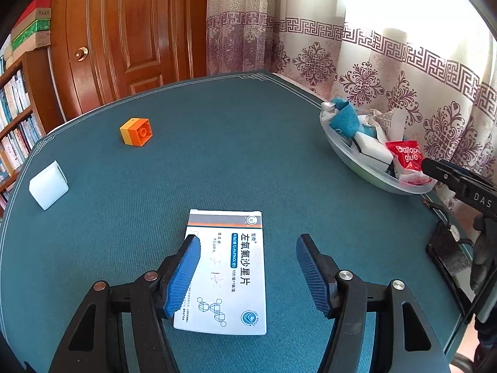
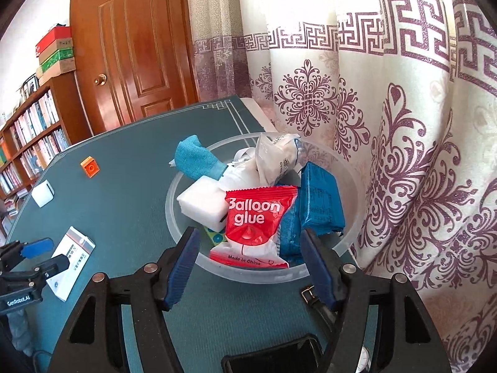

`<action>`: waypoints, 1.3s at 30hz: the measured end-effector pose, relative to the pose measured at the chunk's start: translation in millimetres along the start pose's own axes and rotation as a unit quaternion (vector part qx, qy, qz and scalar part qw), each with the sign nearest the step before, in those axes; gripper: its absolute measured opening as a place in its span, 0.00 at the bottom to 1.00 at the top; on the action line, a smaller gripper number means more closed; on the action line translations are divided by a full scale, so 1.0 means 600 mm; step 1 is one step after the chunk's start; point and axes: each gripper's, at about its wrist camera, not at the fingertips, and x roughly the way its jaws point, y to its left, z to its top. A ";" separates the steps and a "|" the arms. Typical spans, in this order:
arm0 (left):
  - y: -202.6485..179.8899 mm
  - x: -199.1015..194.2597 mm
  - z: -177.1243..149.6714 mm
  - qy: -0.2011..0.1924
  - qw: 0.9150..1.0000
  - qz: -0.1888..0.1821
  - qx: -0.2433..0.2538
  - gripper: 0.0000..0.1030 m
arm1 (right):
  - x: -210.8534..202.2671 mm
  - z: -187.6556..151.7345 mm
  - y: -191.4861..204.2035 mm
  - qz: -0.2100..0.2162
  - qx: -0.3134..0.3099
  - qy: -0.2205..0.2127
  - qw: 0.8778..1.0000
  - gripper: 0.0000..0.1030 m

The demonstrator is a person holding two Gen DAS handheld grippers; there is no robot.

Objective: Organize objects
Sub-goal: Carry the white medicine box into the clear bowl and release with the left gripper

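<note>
A teal table stands before a wooden door and patterned curtain. Nearest, the left gripper is spread wide over a white medicine box, its left pad overlapping the box. The right gripper gapes empty at the rim of a clear bowl holding a red packet. Farther off lie a white cube and an orange block

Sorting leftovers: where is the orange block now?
The orange block lies on the green table, far left in the left wrist view, beyond the white cube.
</note>
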 end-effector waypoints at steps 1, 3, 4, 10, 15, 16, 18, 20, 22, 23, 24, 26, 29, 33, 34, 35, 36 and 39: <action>-0.001 0.001 0.001 0.000 1.000 0.000 0.000 0.66 | -0.005 -0.003 -0.001 0.005 0.002 0.000 1.000 0.66; 0.001 0.005 0.000 0.004 1.000 0.006 -0.002 0.66 | -0.012 -0.009 -0.001 0.012 0.004 0.000 1.000 0.66; 0.003 0.009 -0.002 0.008 1.000 0.010 -0.004 0.66 | -0.015 -0.013 -0.002 0.015 0.005 0.000 1.000 0.66; 0.014 0.027 -0.010 0.015 0.999 0.039 -0.009 0.66 | -0.021 -0.031 0.011 0.039 0.001 0.007 0.999 0.66; 0.018 0.025 -0.009 0.018 0.999 0.038 -0.011 0.66 | -0.025 -0.037 0.020 0.051 -0.006 0.007 0.999 0.66; 0.021 0.024 -0.010 0.019 0.999 0.037 -0.015 0.68 | -0.026 -0.038 0.019 0.051 -0.006 0.006 0.999 0.66; 0.027 0.023 -0.013 0.021 0.999 0.039 -0.019 0.70 | -0.027 -0.039 0.019 0.052 -0.005 0.005 0.999 0.66; 0.031 0.025 -0.018 0.026 0.999 0.040 -0.018 0.71 | -0.028 -0.040 0.020 0.053 -0.004 0.005 0.999 0.66; 0.032 0.029 -0.024 0.034 0.998 0.041 -0.018 0.71 | -0.028 -0.042 0.022 0.056 -0.005 0.006 0.998 0.66; 0.032 0.032 -0.026 0.037 0.998 0.042 -0.018 0.71 | -0.028 -0.043 0.024 0.058 -0.006 0.007 0.998 0.66; 0.032 0.034 -0.027 0.040 0.998 0.043 -0.017 0.71 | -0.027 -0.045 0.026 0.059 -0.008 0.008 0.998 0.66; 0.030 0.038 -0.030 0.043 0.998 0.045 -0.016 0.71 | -0.026 -0.048 0.030 0.061 -0.010 0.011 0.998 0.66; 0.031 0.042 -0.030 0.047 0.998 0.047 -0.016 0.69 | -0.023 -0.050 0.031 0.064 -0.009 0.014 0.998 0.66; 0.026 0.037 -0.024 0.043 0.998 0.046 -0.014 0.65 | -0.022 -0.052 0.029 0.066 -0.006 0.015 0.998 0.66; 0.022 0.035 -0.021 0.040 0.998 0.045 -0.012 0.65 | -0.022 -0.052 0.029 0.067 -0.005 0.016 0.998 0.66; 0.017 0.033 -0.017 0.037 0.998 0.044 -0.008 0.65 | -0.020 -0.052 0.028 0.068 -0.006 0.017 0.998 0.66; 0.012 0.031 -0.011 0.034 0.999 0.041 -0.004 0.65 | -0.021 -0.052 0.028 0.068 -0.009 0.019 0.997 0.66; -0.012 0.023 0.009 0.021 0.999 0.029 0.013 0.65 | -0.024 -0.056 0.029 0.066 -0.021 0.020 0.997 0.66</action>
